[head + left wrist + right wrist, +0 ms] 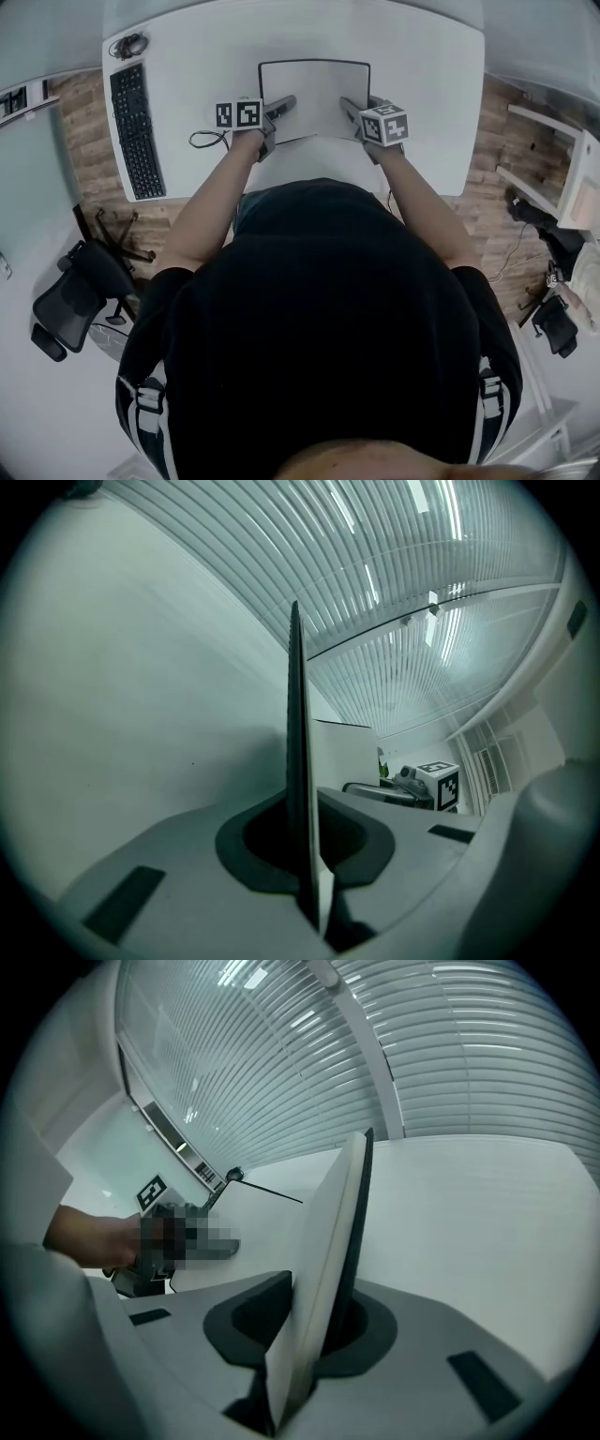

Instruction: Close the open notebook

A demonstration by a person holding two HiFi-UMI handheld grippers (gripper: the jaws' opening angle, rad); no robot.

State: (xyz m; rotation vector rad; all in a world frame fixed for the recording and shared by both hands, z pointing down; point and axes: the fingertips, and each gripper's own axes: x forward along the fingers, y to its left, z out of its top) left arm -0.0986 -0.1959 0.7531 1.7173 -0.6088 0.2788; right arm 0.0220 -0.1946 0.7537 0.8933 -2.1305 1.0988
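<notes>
The notebook (pixel 314 94) lies on the white desk (pixel 422 75), showing a white face with a dark rim. My left gripper (pixel 284 103) holds its near left corner and my right gripper (pixel 349 105) its near right corner. In the left gripper view a thin dark cover with a white sheet (pixel 296 761) stands edge-on between the jaws of the left gripper (pixel 309 892). In the right gripper view a thicker stack of white pages with a dark cover (pixel 337 1232) sits clamped in the right gripper (pixel 291 1372).
A black keyboard (pixel 136 131) lies at the desk's left side, with a thin cable (pixel 206 139) beside the left gripper. A black office chair (pixel 75 291) stands on the wood floor at the left. Slatted blinds (pixel 394 1054) fill the background.
</notes>
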